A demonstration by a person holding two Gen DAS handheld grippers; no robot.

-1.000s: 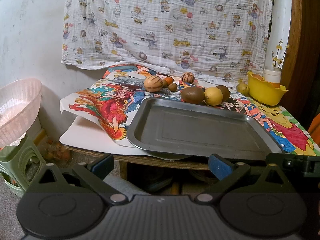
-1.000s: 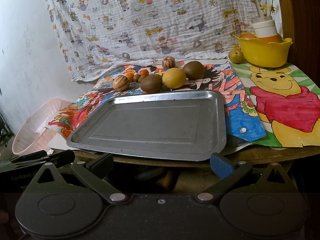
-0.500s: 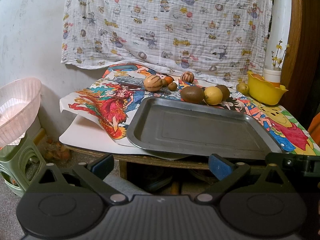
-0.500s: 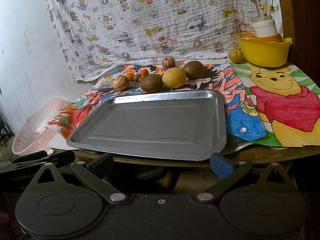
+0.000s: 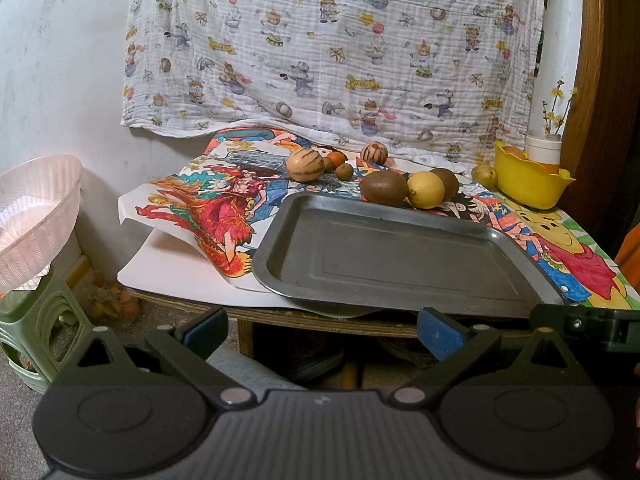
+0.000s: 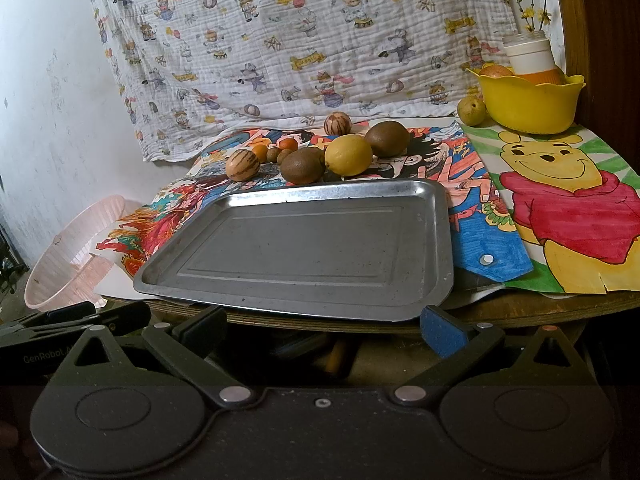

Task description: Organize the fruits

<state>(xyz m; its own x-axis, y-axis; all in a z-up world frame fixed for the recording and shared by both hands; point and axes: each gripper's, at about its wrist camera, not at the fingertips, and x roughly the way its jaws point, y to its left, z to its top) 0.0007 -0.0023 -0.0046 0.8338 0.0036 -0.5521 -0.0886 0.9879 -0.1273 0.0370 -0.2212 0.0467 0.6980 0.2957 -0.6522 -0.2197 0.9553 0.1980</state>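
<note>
An empty metal tray (image 5: 384, 260) (image 6: 304, 248) lies at the table's front edge. Behind it sit a yellow lemon (image 5: 425, 189) (image 6: 348, 155), two brown kiwis (image 5: 383, 187) (image 6: 302, 166), two striped round fruits (image 5: 305, 165) (image 6: 241, 165), and several small orange and brown fruits (image 6: 280, 148). My left gripper (image 5: 320, 326) is open and empty, below and in front of the table edge. My right gripper (image 6: 322, 326) is open and empty, at the same height beside it.
A yellow bowl (image 6: 528, 100) with a white jar stands at the back right, a greenish fruit (image 6: 471, 111) beside it. A pink basket (image 5: 32, 216) sits on a green stool at the left. Cartoon drawings cover the table; a printed cloth hangs behind.
</note>
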